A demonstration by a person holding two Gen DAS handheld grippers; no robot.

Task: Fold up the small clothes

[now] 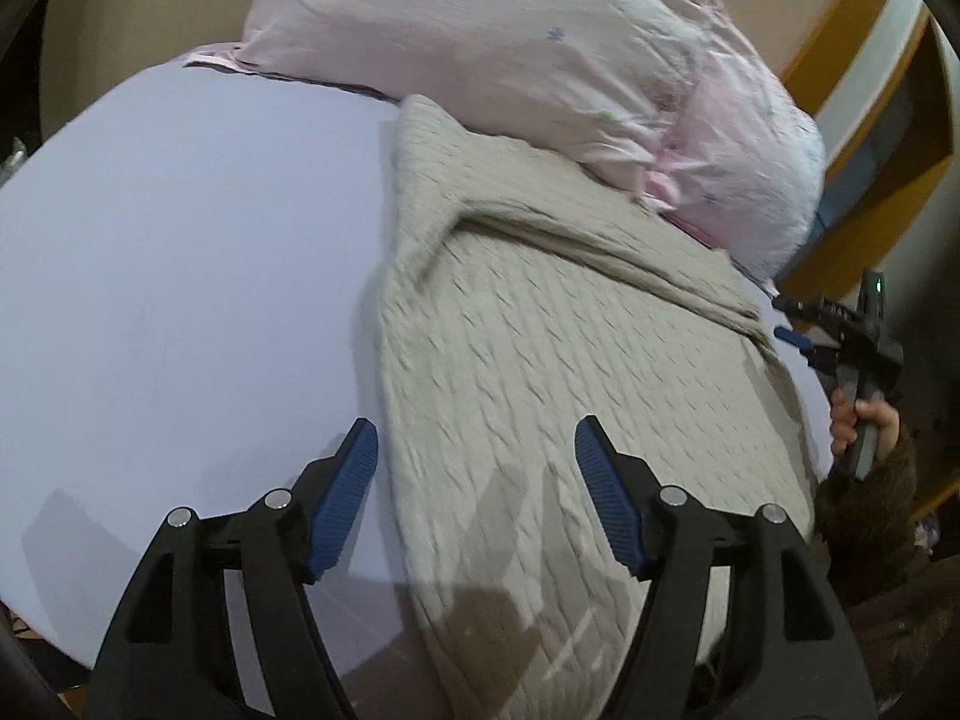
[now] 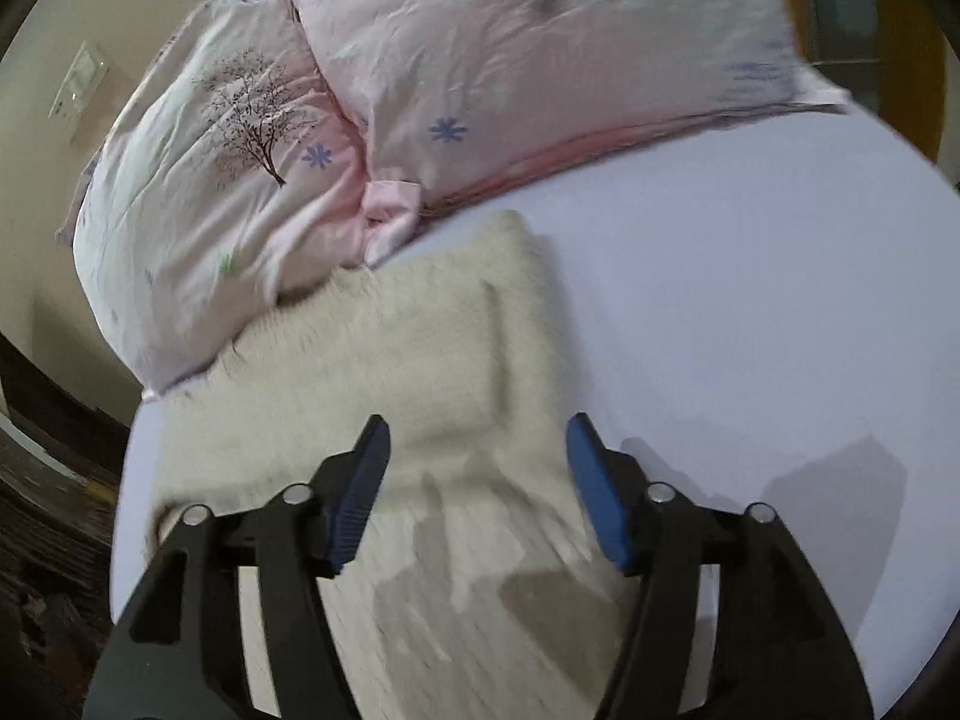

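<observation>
A beige cable-knit sweater (image 1: 540, 360) lies spread on the lavender bed sheet (image 1: 180, 270), with one sleeve folded across its upper part. My left gripper (image 1: 477, 438) is open and empty, held above the sweater's left edge. My right gripper (image 2: 477, 435) is open and empty above the sweater (image 2: 390, 372), near its right edge. The right gripper also shows in the left wrist view (image 1: 792, 318) at the sweater's far right side, held by a hand.
Pink floral pillows (image 1: 510, 48) lie at the head of the bed and touch the sweater's top edge; they also show in the right wrist view (image 2: 420, 60). Bare sheet (image 2: 750, 270) lies beside the sweater. A wooden frame (image 1: 852, 30) stands behind.
</observation>
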